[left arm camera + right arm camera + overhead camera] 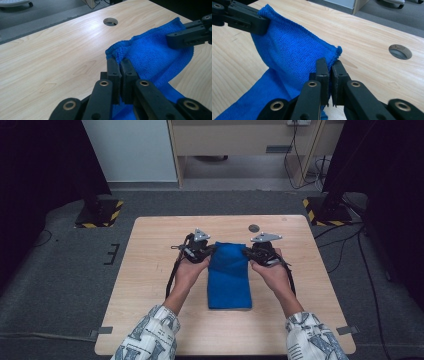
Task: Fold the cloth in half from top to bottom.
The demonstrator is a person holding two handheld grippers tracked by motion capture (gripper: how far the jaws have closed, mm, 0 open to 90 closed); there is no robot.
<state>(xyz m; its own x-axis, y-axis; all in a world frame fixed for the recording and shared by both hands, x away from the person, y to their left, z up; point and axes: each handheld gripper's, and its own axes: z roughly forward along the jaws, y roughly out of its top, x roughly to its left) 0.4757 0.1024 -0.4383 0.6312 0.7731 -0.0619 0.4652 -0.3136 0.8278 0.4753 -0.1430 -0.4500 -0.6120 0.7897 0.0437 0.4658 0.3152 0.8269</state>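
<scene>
A blue towel (229, 275) lies lengthwise on the wooden table (150, 270), its far end lifted off the surface. My left gripper (209, 251) is shut on the far left corner of the towel (150, 53); in the left gripper view the jaws (119, 65) pinch the hem. My right gripper (248, 252) is shut on the far right corner, and its jaws (329, 65) clamp the towel (292, 52) edge. Each gripper view shows the other gripper's jaws holding the opposite corner. The near end of the towel rests flat on the table.
A round cable hole (254, 227) is in the table beyond the right gripper, also seen as a hole (110, 21) and a hole (400, 51). Bare wood surrounds the towel. Black stands with striped bases (100, 214) flank the table's far corners.
</scene>
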